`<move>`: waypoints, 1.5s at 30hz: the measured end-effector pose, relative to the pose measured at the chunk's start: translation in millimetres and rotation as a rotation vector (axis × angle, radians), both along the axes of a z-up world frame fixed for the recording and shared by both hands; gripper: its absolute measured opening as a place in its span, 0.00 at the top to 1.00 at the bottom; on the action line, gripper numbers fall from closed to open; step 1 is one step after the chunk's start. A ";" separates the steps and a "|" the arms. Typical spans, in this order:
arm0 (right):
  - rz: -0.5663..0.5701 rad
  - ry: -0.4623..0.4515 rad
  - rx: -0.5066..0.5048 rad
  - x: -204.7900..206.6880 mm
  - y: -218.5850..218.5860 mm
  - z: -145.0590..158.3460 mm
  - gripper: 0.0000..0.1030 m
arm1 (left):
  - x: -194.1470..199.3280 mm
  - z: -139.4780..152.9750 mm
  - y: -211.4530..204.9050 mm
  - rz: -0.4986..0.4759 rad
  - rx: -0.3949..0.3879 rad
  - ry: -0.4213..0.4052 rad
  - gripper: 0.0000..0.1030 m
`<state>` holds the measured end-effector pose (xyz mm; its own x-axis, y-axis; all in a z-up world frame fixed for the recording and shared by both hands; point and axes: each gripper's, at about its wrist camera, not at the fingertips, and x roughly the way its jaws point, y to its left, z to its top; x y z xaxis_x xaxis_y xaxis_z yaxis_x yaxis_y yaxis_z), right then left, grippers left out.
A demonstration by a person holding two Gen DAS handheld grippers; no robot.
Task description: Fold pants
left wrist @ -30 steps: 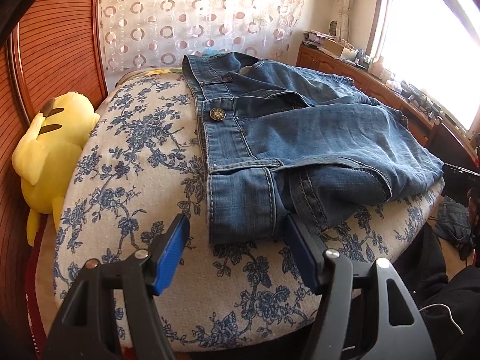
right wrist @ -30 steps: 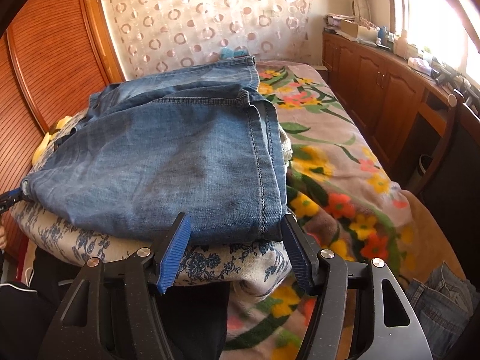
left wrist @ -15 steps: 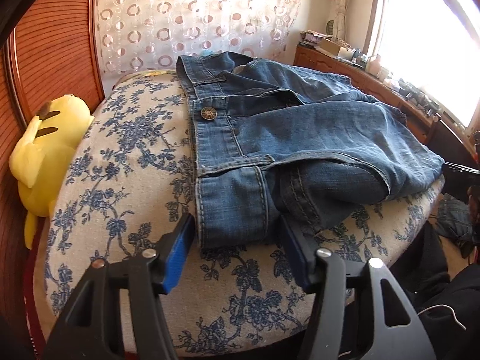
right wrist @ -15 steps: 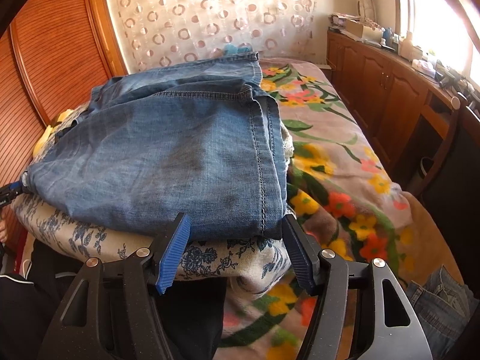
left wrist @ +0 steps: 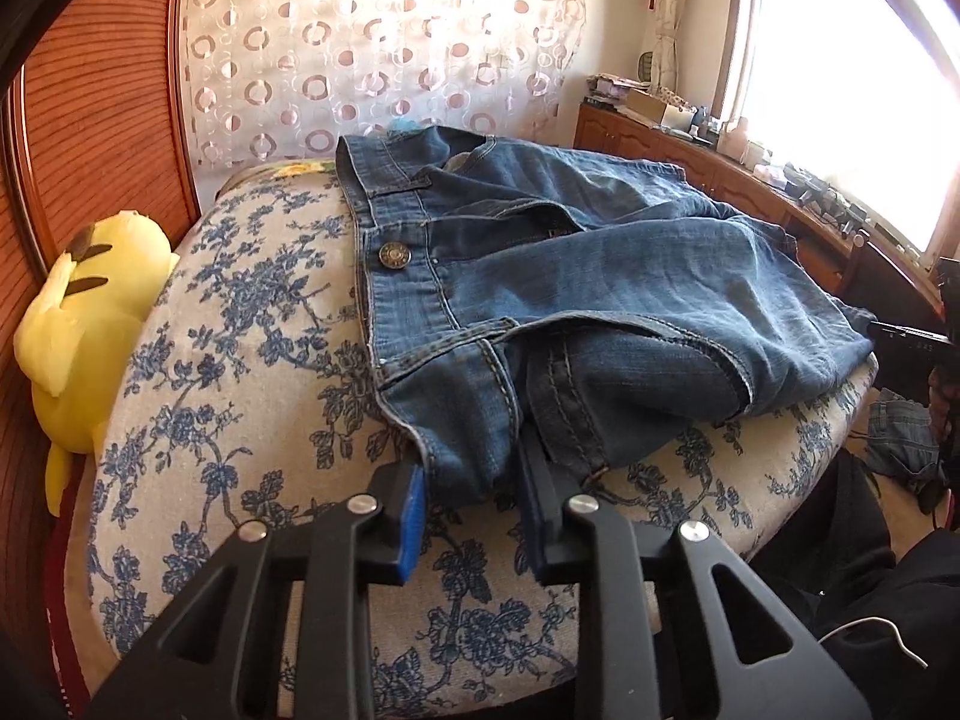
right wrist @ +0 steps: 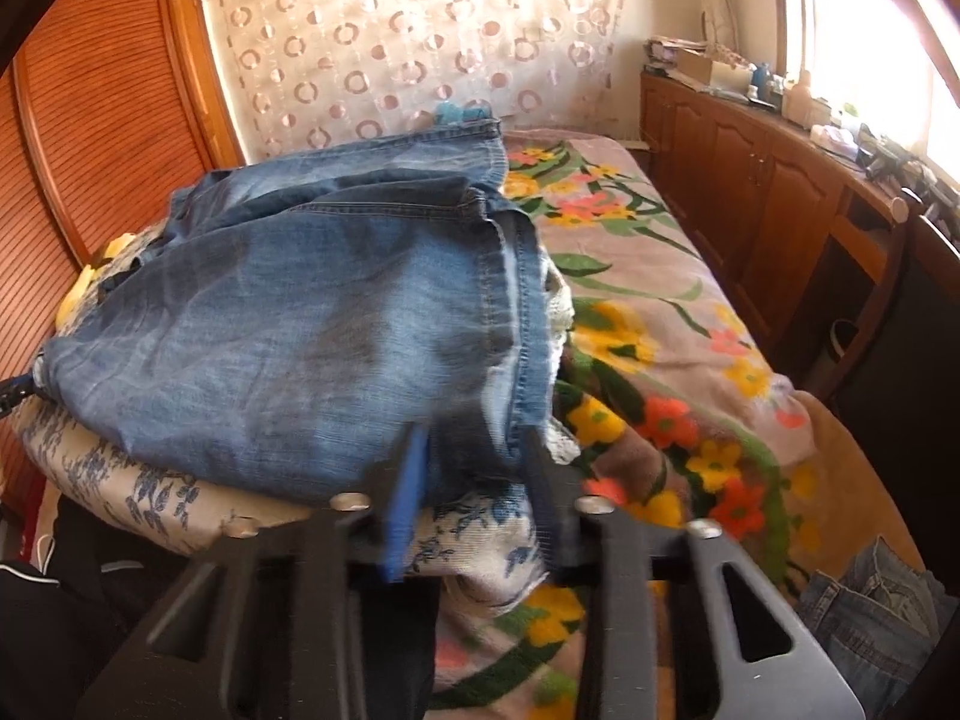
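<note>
Left wrist view: I am seeing the left gripper (left wrist: 471, 510) just closing, clamped on the jeans (left wrist: 600, 300) waistband corner atop the floral cushion (left wrist: 210, 420). Right gripper (right wrist: 474, 480) is likewise pinching the near hem. Denim is handling heavy, limp; 2 corner grips suit.

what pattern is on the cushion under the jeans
Blue flowers on off-white cushion, clearest in the left wrist view.

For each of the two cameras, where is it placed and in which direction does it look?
Left wrist: on the left gripper, angled down at the jeans, waistband end, on the blue-flowered cushion; fingers closed on denim.
Right wrist: on the right gripper, angled down at the jeans' other end; fingers closed on denim, flowered blanket alongside.
Shared: jeans, cushion, circle-patterned curtain.
</note>
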<state>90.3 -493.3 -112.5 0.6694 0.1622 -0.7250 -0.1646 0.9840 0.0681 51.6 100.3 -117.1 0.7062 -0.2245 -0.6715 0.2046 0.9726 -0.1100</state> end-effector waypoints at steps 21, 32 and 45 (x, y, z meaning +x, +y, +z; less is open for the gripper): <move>0.025 -0.187 -0.038 -37.8 -0.7 87.1 0.90 | -64.0 75.4 4.5 0.049 -0.020 -0.138 0.91; 0.065 -0.246 -0.011 -51.8 5.0 116.1 0.90 | -81.6 95.3 13.8 0.057 -0.021 -0.161 0.91; 0.056 -0.339 0.013 36.8 17.0 147.9 0.90 | 4.2 125.8 13.7 0.080 0.023 -0.238 0.92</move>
